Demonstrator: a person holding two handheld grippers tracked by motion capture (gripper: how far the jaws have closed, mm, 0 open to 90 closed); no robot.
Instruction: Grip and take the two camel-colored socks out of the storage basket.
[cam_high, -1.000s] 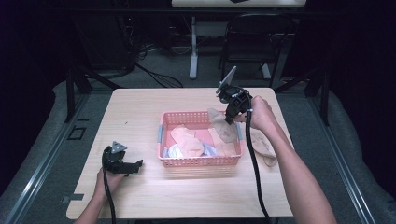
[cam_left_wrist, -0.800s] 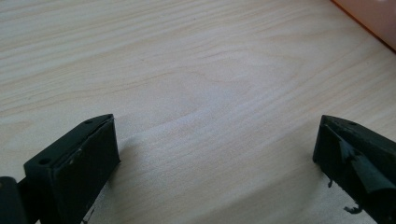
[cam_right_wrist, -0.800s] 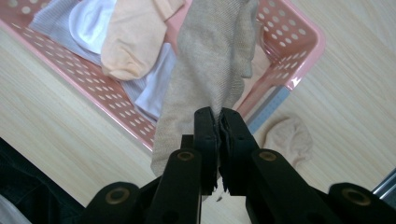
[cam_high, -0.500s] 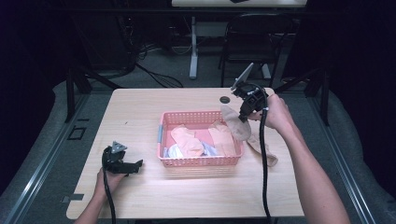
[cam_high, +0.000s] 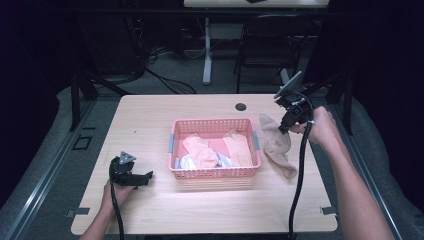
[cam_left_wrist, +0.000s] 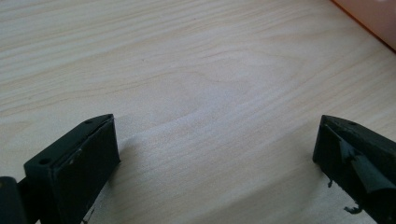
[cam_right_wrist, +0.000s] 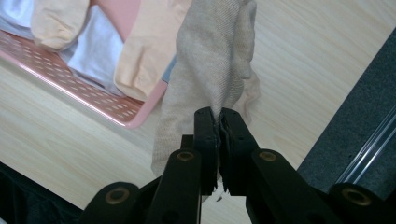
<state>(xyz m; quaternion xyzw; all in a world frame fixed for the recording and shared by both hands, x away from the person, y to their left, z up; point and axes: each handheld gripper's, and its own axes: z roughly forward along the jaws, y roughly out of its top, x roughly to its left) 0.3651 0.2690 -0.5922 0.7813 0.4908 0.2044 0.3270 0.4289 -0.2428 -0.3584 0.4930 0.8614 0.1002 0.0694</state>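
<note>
A beige sock (cam_high: 276, 144) hangs from my right gripper (cam_high: 286, 127) just right of the pink basket (cam_high: 214, 123), its toe trailing onto the table. In the right gripper view the jaws are shut on that beige sock (cam_right_wrist: 210, 79), pinching its fabric at the right gripper (cam_right_wrist: 218, 116) tips. The pink basket (cam_right_wrist: 135, 116) holds peach socks (cam_high: 202, 151) and pale blue and white cloth (cam_high: 186, 161). My left gripper (cam_high: 144, 176) rests on the table to the left of the basket, held by a hand. Its jaws stand wide apart over bare wood in the left gripper view, left gripper (cam_left_wrist: 217, 140) holding nothing.
The light wooden table (cam_high: 150, 120) has a round cable hole (cam_high: 241, 106) behind the basket. A chair (cam_high: 260, 45) and desk legs stand on the dark floor beyond the far edge. Black cables trail from both grippers toward the near edge.
My right gripper has carried the beige sock from above the basket's right end out to the right, past the rim, so the sock now drapes onto the table. The left gripper stayed put.
</note>
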